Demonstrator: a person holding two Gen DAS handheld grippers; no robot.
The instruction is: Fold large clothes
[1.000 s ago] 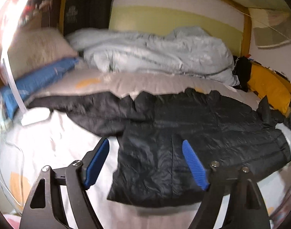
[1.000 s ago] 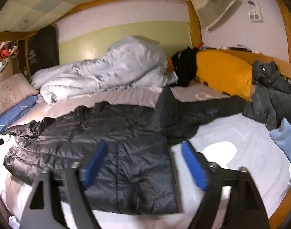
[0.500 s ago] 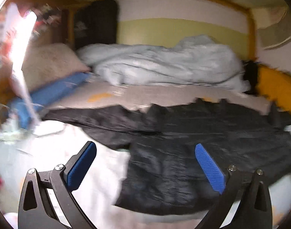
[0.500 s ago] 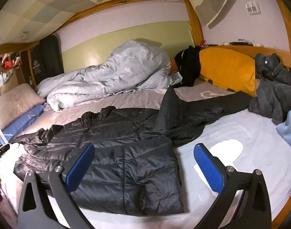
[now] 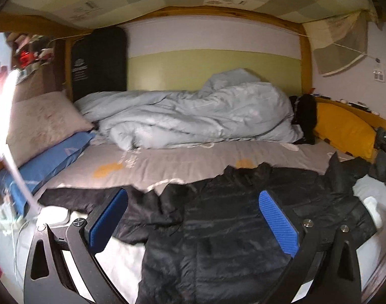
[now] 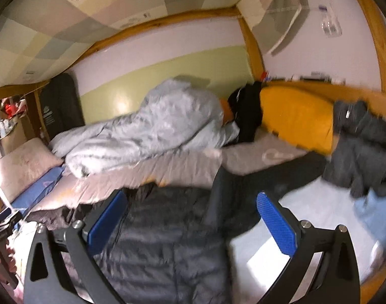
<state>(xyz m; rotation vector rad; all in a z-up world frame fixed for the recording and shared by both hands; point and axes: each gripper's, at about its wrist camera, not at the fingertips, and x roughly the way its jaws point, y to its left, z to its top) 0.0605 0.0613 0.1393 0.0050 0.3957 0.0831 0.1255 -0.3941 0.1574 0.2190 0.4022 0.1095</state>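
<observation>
A black quilted puffer jacket (image 5: 231, 228) lies spread flat across the near part of the bed (image 5: 167, 162), on the grey and white sheet, with one sleeve stretched toward the blue-cased pillow (image 5: 46, 159) and the other reaching toward the mustard-yellow cushion (image 5: 345, 131) on the opposite side. Beyond the jacket, against the green wall, a pale blue duvet (image 5: 193, 116) sits in a crumpled heap (nobody has made this bed).

The left gripper (image 5: 193, 223) hangs above the jacket with its blue-padded fingers spread wide and nothing between them; the jacket's collar area and one sleeve show in the gap. The right gripper (image 6: 193, 223) hovers over the jacket (image 6: 162, 240) too, equally wide apart and empty, its view tilted and blurred. On that side of the jacket, near the yellow cushion (image 6: 296, 116), a pile of dark grey clothes (image 6: 360, 147) rests at the bed's edge, apart from the jacket sleeve.
</observation>
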